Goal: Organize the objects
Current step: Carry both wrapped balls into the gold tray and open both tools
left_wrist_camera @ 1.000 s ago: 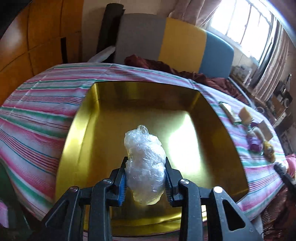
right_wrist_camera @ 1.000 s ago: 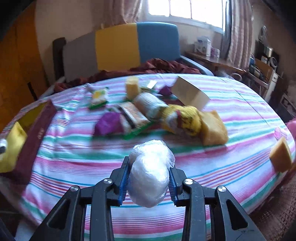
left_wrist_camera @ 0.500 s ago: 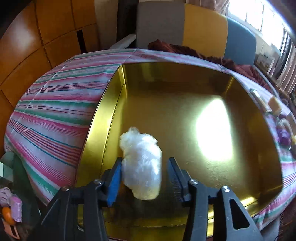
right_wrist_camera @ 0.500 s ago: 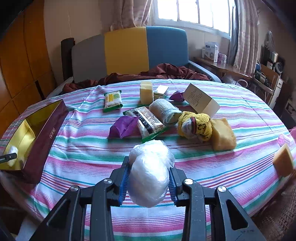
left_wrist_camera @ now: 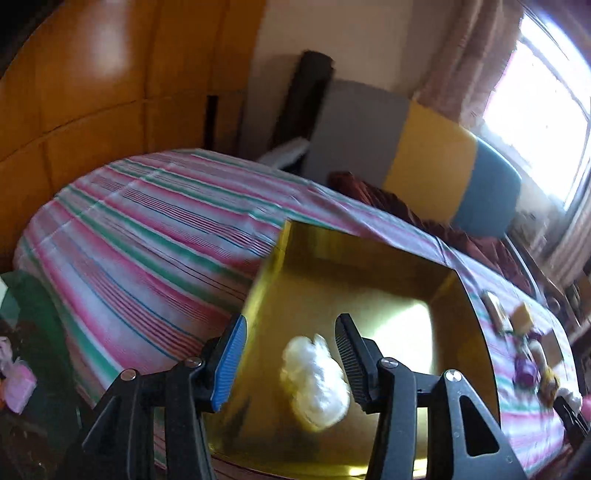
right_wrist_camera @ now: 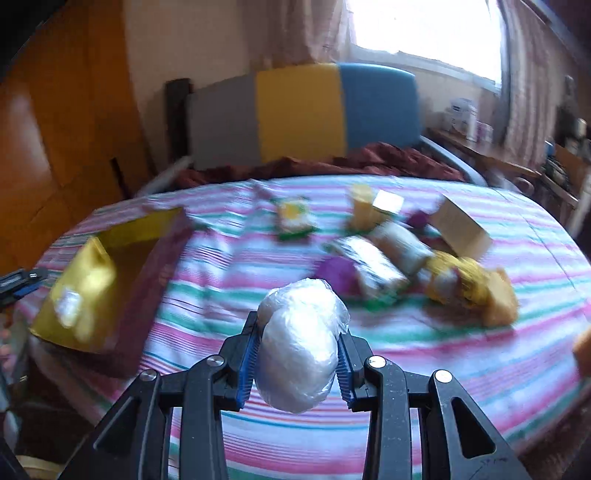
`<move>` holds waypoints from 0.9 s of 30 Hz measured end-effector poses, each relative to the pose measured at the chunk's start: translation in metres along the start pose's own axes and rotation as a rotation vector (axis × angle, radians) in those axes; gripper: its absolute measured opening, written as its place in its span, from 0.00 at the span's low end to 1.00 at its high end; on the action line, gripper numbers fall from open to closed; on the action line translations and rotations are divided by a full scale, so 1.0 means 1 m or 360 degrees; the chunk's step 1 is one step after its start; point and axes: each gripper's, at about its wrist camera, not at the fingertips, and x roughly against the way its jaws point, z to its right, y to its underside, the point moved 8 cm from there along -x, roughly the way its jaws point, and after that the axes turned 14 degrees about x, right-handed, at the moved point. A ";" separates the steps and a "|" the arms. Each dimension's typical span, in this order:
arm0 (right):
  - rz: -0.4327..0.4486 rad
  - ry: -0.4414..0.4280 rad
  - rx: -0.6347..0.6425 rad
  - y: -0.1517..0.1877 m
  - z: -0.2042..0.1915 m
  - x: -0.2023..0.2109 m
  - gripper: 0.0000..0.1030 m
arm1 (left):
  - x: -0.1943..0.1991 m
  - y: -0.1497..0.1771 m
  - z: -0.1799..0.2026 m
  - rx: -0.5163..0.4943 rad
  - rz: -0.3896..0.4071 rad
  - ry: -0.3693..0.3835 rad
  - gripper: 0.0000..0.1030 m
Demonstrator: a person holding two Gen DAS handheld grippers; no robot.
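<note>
Carrying a wrapped bundle (right_wrist_camera: 297,343), the right hand-held gripper (right_wrist_camera: 295,360) is clamped on it; gold box (right_wrist_camera: 79,266) lies to its left.

Tricolour headboard (right_wrist_camera: 303,114), wooden wardrobe (left_wrist_camera: 92,74), curtained window (right_wrist_camera: 424,29)

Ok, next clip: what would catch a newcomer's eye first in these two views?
The shiny gold box on the striped bedspread, with a white plastic-wrapped bundle lying inside, below the open left hand-held gripper. Next, the right hand-held gripper, shut on a second wrapped bundle, with a blurred pile of packets on the bedspread behind it.
</note>
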 end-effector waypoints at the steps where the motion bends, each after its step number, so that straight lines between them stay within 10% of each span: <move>1: 0.0020 -0.0043 0.0021 -0.007 -0.011 0.000 0.36 | 0.002 -0.003 -0.003 0.0021 0.0019 -0.0004 0.49; 10: 0.0050 -0.0524 0.0222 -0.049 -0.148 -0.020 0.37 | 0.006 -0.016 -0.004 0.0054 0.0051 0.0021 0.49; 27: -0.0275 -0.0836 0.0310 -0.041 -0.273 -0.098 0.39 | 0.017 -0.022 -0.005 0.0120 0.0077 0.0077 0.49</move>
